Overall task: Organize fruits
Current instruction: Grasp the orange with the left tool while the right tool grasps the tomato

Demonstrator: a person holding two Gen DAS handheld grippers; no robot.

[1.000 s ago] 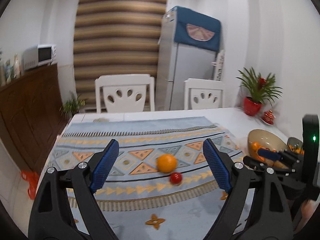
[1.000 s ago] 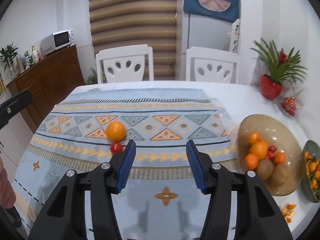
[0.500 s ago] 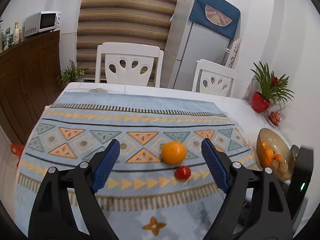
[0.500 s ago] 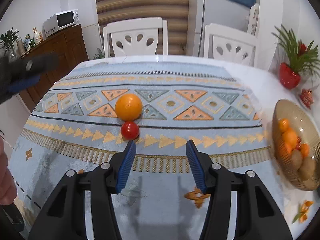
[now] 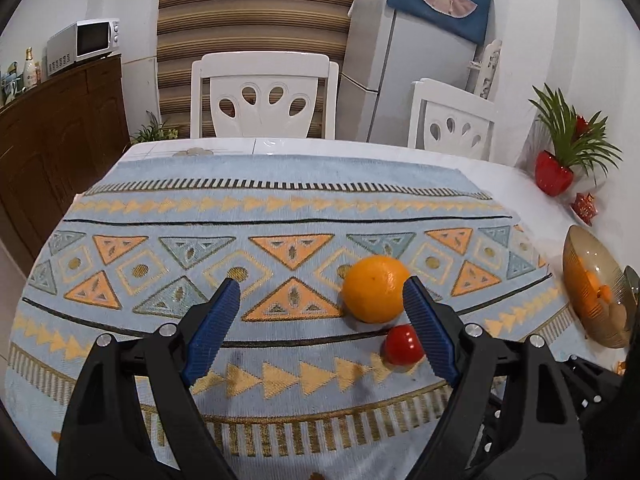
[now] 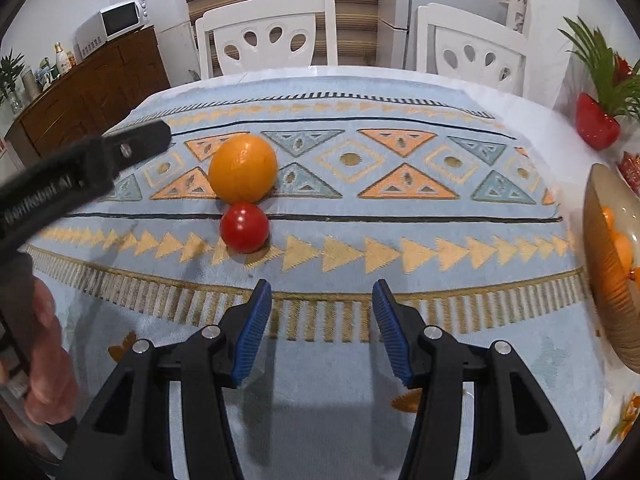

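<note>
An orange [image 5: 374,289] [image 6: 243,168] lies on the patterned tablecloth [image 5: 280,208], with a small red tomato [image 5: 402,345] [image 6: 244,227] touching its near side. My left gripper [image 5: 322,328] is open; both fruits sit just inside its right finger [image 5: 430,330]. My right gripper [image 6: 322,328] is open and holds nothing, hovering nearer the table's front edge, with the tomato ahead and to its left. A tan glass bowl [image 5: 592,288] [image 6: 608,272] holding several oranges and other fruit stands at the table's right edge.
Two white chairs [image 5: 262,96] [image 5: 452,120] stand behind the table, a fridge [image 5: 416,48] beyond them. A red-potted plant [image 5: 554,172] sits at the far right. A hand [image 6: 44,356] holds the left gripper's handle. A wooden sideboard [image 5: 52,132] with a microwave is at left.
Both grippers have moved forward and down towards the orange and tomato, which now look larger and closer. The bowl has slid towards the right edge of both views.
</note>
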